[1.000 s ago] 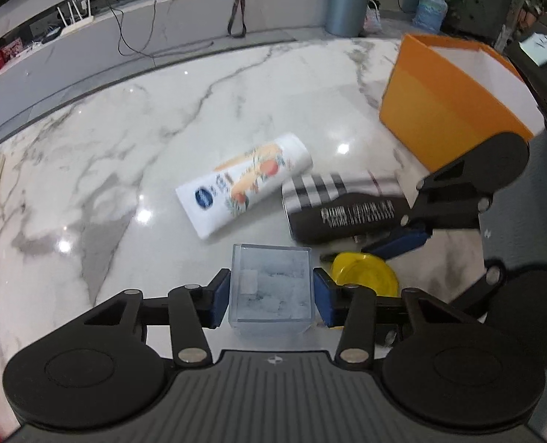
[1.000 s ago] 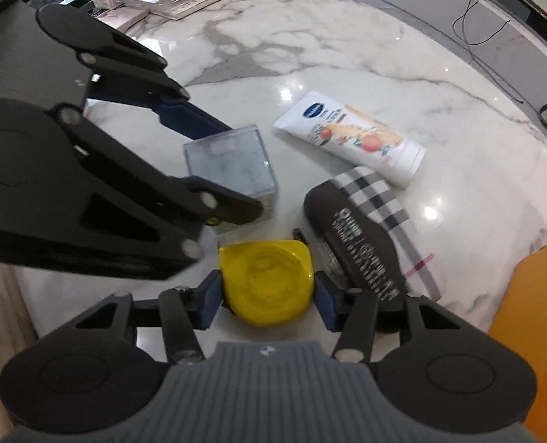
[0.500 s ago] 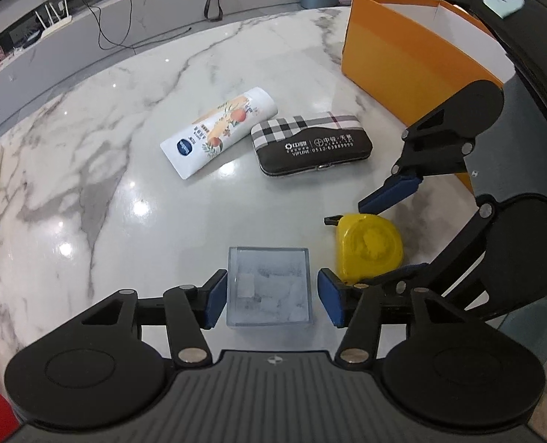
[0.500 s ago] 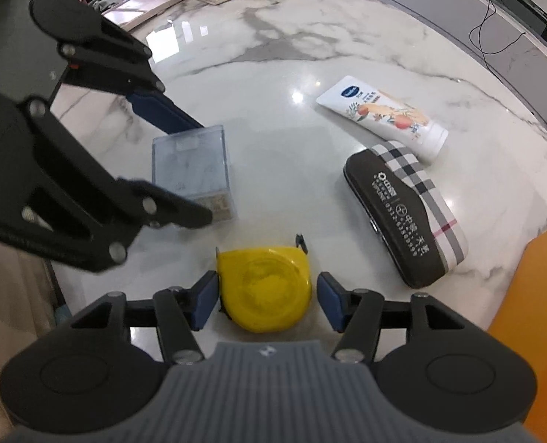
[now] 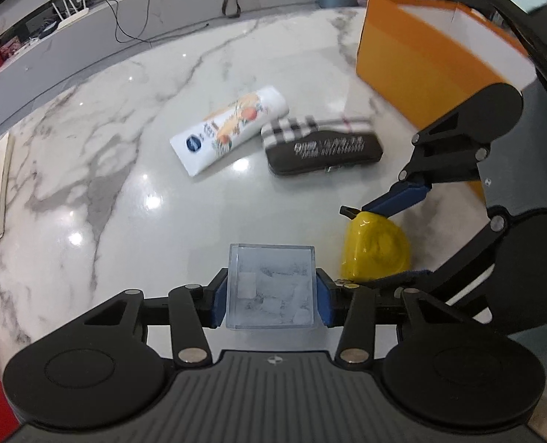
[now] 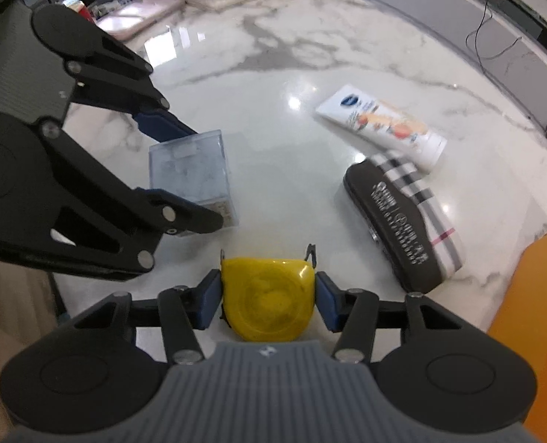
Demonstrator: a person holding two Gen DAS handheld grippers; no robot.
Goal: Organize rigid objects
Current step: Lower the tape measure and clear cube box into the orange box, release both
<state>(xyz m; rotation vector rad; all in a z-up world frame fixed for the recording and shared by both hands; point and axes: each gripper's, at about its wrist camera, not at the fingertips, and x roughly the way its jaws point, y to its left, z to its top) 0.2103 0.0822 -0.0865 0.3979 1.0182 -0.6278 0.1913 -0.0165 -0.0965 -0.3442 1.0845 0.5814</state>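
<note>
- Left wrist view: left gripper clamped on a clear box, blue pads pressed flat to both its sides.
- Beyond it on the marble table: white tube lying flat, its cap end just beside a plaid case.
- Far right: orange bin standing open-topped near the table edge.
- Right of the box: right gripper holding a yellow tape measure, close beside the box but apart from it.
- Right wrist view: right gripper closed around the tape measure, pads touching each side.
- Left gripper seen from the side, grasping the box.
- Ahead to the right: case lying at a slant, tube at its far end.
- Orange bin wall at the right edge.
- Whether box and tape measure rest on the table or hang just above it: cannot tell.
</note>
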